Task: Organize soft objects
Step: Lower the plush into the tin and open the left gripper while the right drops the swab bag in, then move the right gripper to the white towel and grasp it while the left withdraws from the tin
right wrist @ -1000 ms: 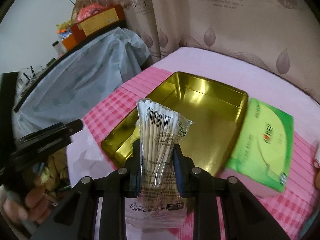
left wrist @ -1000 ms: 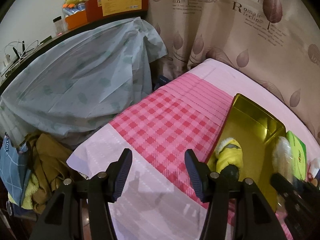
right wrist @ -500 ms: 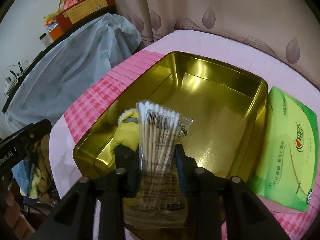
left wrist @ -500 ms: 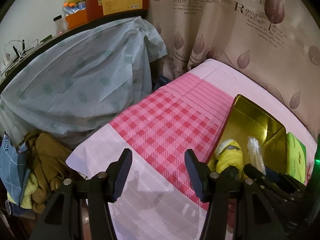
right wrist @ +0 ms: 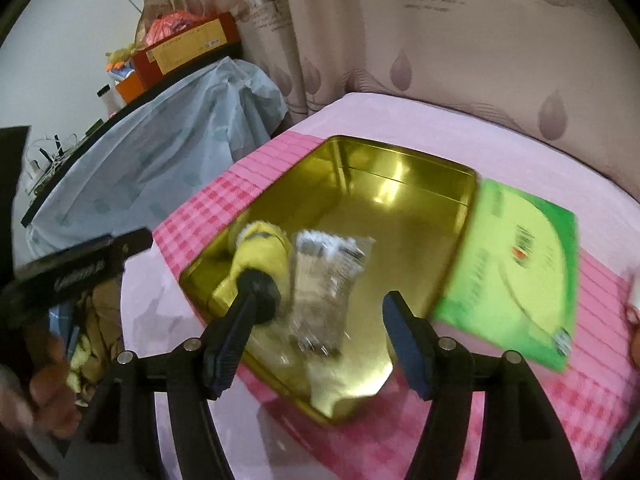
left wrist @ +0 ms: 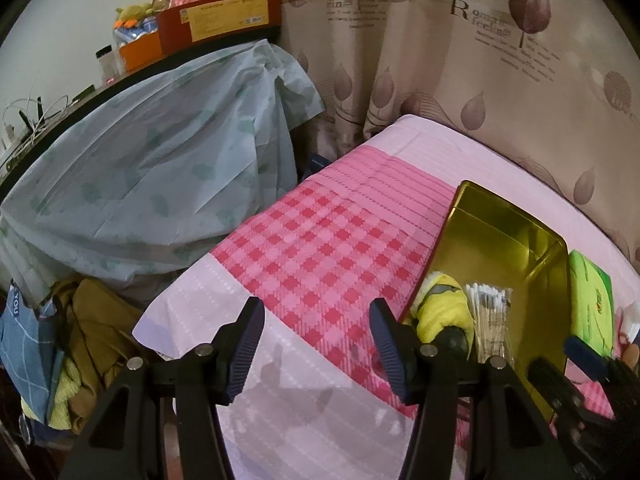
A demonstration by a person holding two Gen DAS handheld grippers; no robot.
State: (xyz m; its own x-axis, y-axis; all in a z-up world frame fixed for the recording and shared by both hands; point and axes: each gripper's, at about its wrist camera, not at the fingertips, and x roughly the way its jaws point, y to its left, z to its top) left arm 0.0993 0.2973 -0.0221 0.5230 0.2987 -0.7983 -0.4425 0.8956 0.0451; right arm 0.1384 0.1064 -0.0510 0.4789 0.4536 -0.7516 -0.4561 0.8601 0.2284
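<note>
While both the left gripper point(left wrist: 316, 338) and right gripper point(right wrist: 316, 334) hang spread and empty, cotton swabs point(right wrist: 326, 276) and yellow toy point(right wrist: 260, 256) lie in the gold tin point(right wrist: 400, 156), green tissue pack point(right wrist: 516, 260) left outside.

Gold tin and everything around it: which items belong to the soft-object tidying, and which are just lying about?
Job:
gold tin
yellow plush toy
cotton swab pack
green tissue pack

Lying about:
grey-blue cover sheet
red box on shelf
clothes pile

Pink checked bed point(left wrist: 320, 248) bears gold tin point(right wrist: 400, 184) and green packet point(right wrist: 516, 256).
</note>
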